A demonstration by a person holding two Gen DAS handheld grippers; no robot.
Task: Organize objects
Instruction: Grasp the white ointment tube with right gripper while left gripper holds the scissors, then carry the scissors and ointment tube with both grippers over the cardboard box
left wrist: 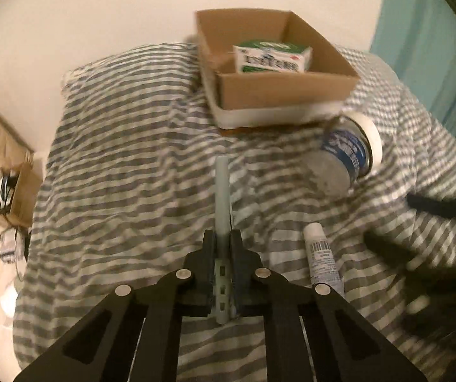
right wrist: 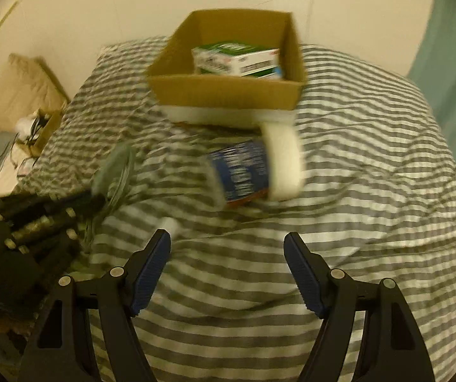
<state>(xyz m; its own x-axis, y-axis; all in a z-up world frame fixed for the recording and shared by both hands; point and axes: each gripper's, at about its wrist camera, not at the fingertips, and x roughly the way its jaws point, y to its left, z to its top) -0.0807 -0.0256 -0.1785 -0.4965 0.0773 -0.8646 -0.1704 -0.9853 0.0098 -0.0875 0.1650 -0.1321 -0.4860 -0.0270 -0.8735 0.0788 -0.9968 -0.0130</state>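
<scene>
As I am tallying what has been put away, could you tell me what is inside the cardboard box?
The cardboard box holds one green-and-white carton. Its front wall hides the floor beside the carton, so anything lying low there cannot be seen.

A grey-and-white striped quilt (left wrist: 126,165) covered the bed. Behind it rose a plain cream wall (left wrist: 100,9), with a teal curtain (left wrist: 434,41) hanging at the right. At the left, a small open cardboard box of tangled cables (right wrist: 41,127) sat beside a tan cushion (right wrist: 24,82).
</scene>
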